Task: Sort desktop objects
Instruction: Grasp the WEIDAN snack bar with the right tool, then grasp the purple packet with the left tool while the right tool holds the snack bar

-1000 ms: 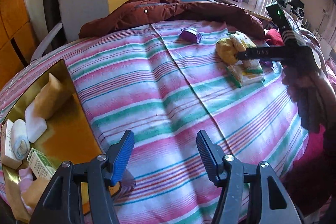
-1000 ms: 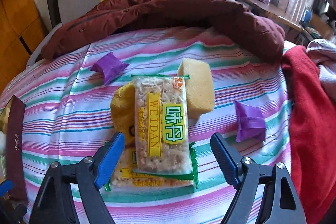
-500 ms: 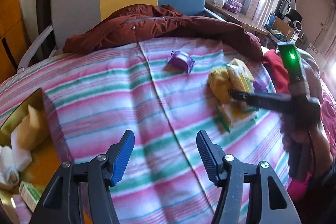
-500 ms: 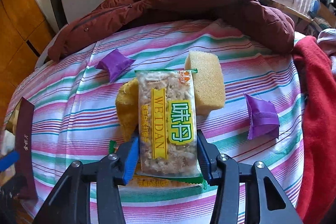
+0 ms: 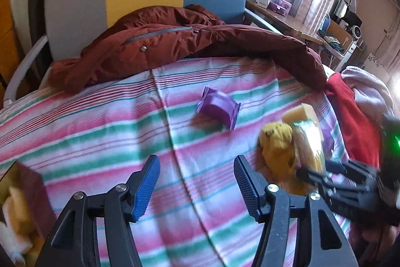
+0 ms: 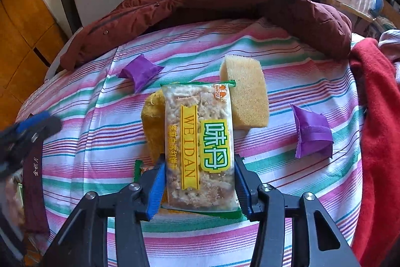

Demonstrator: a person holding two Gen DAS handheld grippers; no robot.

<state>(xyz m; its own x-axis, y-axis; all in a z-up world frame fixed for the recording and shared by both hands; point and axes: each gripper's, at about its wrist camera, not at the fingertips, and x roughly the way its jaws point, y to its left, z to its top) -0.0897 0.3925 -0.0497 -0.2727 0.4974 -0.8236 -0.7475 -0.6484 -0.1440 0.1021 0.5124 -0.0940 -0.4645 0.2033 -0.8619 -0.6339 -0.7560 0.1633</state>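
Note:
A clear snack packet (image 6: 200, 142) with yellow and green print lies on a yellow cloth lump (image 6: 152, 121), beside a yellow sponge (image 6: 247, 96). My right gripper (image 6: 200, 162) is shut on the packet's near end, both blue pads pressing its sides. A second packet's green edge (image 6: 137, 167) shows underneath. Two purple sachets (image 6: 140, 71) (image 6: 312, 134) lie on the striped bedspread (image 6: 287, 61). My left gripper (image 5: 196, 162) hangs open over the bedspread with nothing between its fingers, the purple sachet (image 5: 217, 109) beyond it. In the left wrist view the right gripper (image 5: 312, 174) holds the packet (image 5: 310, 142).
A dark red box (image 5: 32, 192) with sorted items sits at the left edge. A maroon jacket (image 5: 175, 46) lies along the far side. Red cloth (image 6: 375, 116) is heaped at the right. The left gripper (image 6: 30, 126) shows blurred near the box.
My right gripper's jaws closed from wide open onto the snack packet. My left gripper swung right, away from the box toward the middle of the bedspread, still open.

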